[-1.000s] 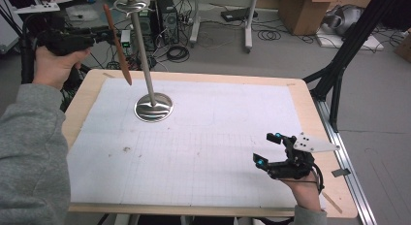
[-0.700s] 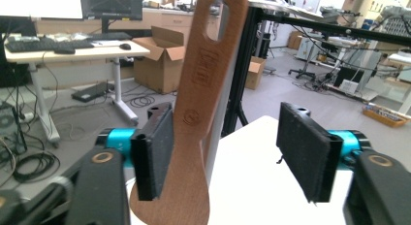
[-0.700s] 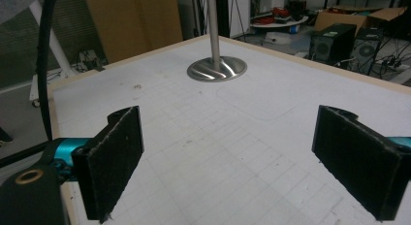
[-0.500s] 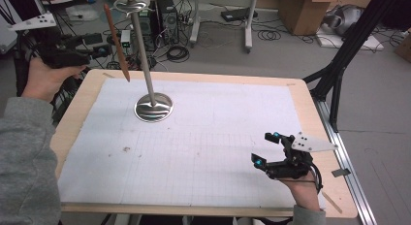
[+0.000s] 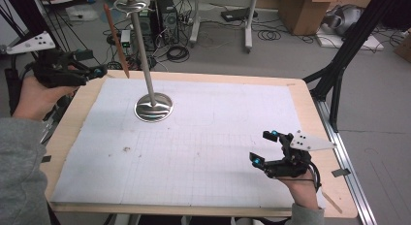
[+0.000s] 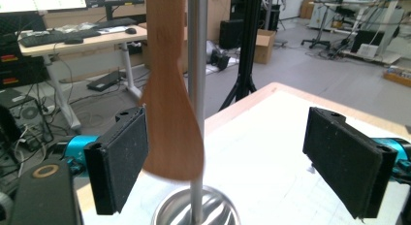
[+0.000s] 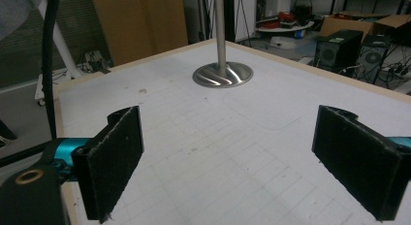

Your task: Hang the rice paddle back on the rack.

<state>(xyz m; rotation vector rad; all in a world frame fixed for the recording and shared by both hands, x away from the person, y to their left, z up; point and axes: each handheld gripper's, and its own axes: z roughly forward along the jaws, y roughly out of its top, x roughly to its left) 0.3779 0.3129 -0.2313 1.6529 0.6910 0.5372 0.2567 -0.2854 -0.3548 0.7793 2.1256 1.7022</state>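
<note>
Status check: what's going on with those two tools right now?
Left tool open at hanging spatula. Right tool open, idle. Stand pole close behind spatula.

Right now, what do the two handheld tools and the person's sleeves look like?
Both are black, with teal-blue joints behind flat, rough black pads. The left tool and right tool each carry a pale three-cornered plate dotted with dark marks; a black cable loops from the right one. Sleeves are grey.

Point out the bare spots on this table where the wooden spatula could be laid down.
The white gridded mat lies bare between the metal stand and the right gripper, and along its far right stretch. Its near left corner is also bare. It is crowded around the stand's base, where the wooden spatula hangs beside the pole and the left gripper sits open.
</note>
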